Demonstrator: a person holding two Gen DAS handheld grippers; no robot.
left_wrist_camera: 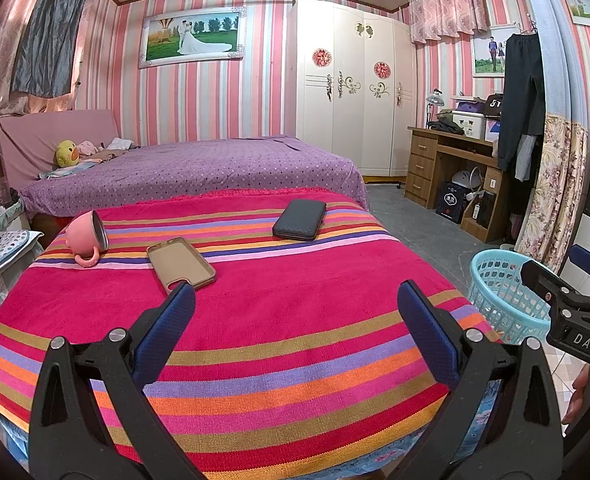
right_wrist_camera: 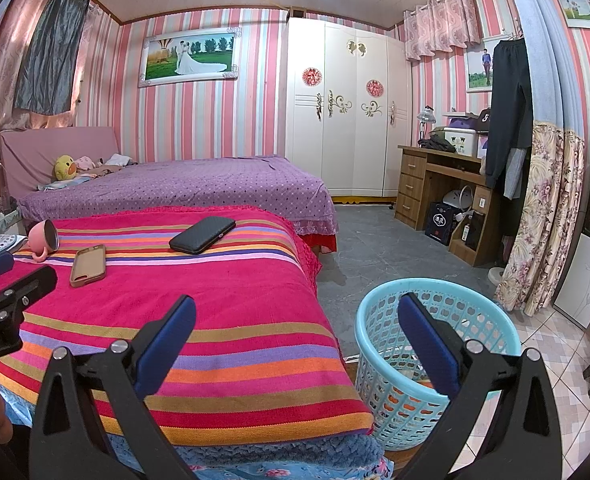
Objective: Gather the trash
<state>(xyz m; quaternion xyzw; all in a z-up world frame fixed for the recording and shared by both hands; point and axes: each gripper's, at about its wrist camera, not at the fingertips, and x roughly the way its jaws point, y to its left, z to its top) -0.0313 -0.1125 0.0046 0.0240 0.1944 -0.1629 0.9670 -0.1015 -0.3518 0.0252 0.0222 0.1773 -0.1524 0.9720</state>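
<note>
where the left wrist camera looks, the left gripper [left_wrist_camera: 295, 308] hangs wide apart and holds nothing over the striped blanket [left_wrist_camera: 255, 320], with a pink cup [left_wrist_camera: 87, 236], a phone case [left_wrist_camera: 181, 262] and a dark wallet [left_wrist_camera: 299, 219] lying beyond it. from the right wrist camera, the right gripper [right_wrist_camera: 297, 318] is spread wide too, its right finger over the blue basket [right_wrist_camera: 375, 320] on the floor beside the blanket.

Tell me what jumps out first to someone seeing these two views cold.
The bright striped pink-red blanket fills the foreground, with a tipped pink metal-lined mug, a tan phone case and a dark grey wallet lying apart on it. To its right on the floor stands a light blue perforated plastic basket, seen between the open right gripper.
</note>
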